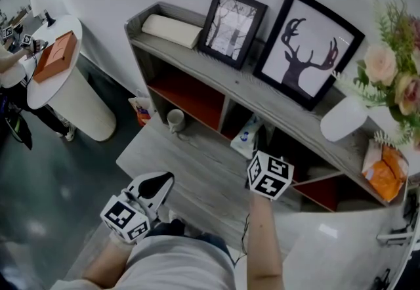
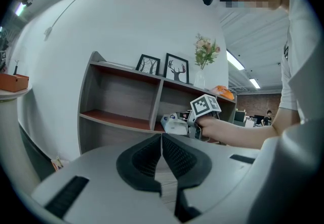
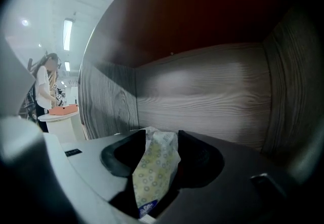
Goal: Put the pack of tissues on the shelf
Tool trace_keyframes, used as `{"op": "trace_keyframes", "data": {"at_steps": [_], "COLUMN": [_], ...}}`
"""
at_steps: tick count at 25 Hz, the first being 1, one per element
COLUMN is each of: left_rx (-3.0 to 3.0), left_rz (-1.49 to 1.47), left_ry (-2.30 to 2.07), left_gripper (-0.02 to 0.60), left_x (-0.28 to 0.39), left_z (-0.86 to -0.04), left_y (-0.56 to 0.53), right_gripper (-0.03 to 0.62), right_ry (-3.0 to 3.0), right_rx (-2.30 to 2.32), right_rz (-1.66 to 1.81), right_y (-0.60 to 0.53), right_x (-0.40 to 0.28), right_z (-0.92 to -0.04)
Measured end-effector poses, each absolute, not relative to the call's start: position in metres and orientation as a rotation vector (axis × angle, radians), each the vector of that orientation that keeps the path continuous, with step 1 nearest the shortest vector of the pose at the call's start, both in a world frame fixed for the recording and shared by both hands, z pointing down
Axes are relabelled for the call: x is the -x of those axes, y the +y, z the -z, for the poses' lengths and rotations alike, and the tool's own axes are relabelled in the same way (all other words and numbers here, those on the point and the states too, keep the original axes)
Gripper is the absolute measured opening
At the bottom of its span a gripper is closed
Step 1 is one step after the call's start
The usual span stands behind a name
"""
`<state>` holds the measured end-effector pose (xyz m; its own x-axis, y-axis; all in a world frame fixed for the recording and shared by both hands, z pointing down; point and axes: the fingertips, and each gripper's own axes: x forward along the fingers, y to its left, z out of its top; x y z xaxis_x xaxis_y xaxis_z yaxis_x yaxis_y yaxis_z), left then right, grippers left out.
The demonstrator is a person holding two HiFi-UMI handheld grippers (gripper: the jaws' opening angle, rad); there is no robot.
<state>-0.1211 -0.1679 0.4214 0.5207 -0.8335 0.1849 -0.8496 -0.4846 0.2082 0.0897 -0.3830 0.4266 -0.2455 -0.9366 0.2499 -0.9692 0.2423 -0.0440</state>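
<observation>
Right gripper (image 3: 161, 142) reaches into the middle bay of the grey shelf (image 1: 216, 73), its jaws spread wide and the pads clear of the pack of tissues (image 3: 152, 175), which stands on edge between them. I read the pose as a set-down. The pack is inside the bay, at its front left beside the upright divider (image 1: 227, 113), and I judge it rests on the shelf board, though none of my views shows its underside.

The shelf gives room where it matters. The bay's wooden back wall is well behind the pack and the red ceiling is well above the jaws. The mouth behind the gripper opens over the low wooden platform (image 1: 190, 167), so a straight pull back toward me looks free. The tight side is the left, where the divider is near the left jaw, and drifting that way could nudge the pack or tip it.

Left gripper (image 2: 162, 142) hangs clenched and empty over the platform's near edge, well apart from the shelf. I judge it is parked there to keep out of the working arm's way. A white mug (image 1: 175, 119) at the mouth of the neighbouring left bay sits clear of the retreat path.
</observation>
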Motion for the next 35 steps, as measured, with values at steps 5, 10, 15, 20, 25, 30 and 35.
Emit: {"op": "trace_keyframes", "data": {"at_steps": [5,10,15,20,25,30,35], "left_rx": [-2.487,-2.509,-2.556,-2.626,-2.697,-2.763,-2.803], "left_rz": [-0.082,-0.071,-0.067,-0.066,-0.073,-0.087,-0.102], "left_ry": [-1.413,-1.382,-1.304,-1.185,-1.042,-0.887,-0.762], "left_gripper": [0.021,0.021,0.021,0.021,0.021,0.021,0.021], "left_x": [0.124,0.118,0.1,0.072,0.038,-0.001,-0.032], "left_z": [-0.421,-0.42,-0.418,-0.414,-0.411,-0.407,-0.409], "left_y": [-0.165,-0.164,-0.167,-0.174,-0.182,-0.186,-0.185], "right_gripper": [0.192,0.19,0.127,0.08,0.06,0.054,0.054], "right_ry": [-2.338,-2.385,-2.454,-2.474,-2.443,-2.426,-2.384], "right_rx": [-1.85,-1.912,-1.92,-1.942,-1.992,-2.028,-2.08], "right_rz": [-0.271,-0.25,-0.267,-0.293,-0.331,-0.343,-0.349], "right_y": [-0.379,-0.364,-0.332,-0.289,-0.25,-0.216,-0.186], "right_x": [-0.097,-0.106,-0.108,-0.118,-0.137,-0.158,-0.176], "right_z": [-0.416,-0.396,-0.383,-0.383,-0.389,-0.393,-0.398]}}
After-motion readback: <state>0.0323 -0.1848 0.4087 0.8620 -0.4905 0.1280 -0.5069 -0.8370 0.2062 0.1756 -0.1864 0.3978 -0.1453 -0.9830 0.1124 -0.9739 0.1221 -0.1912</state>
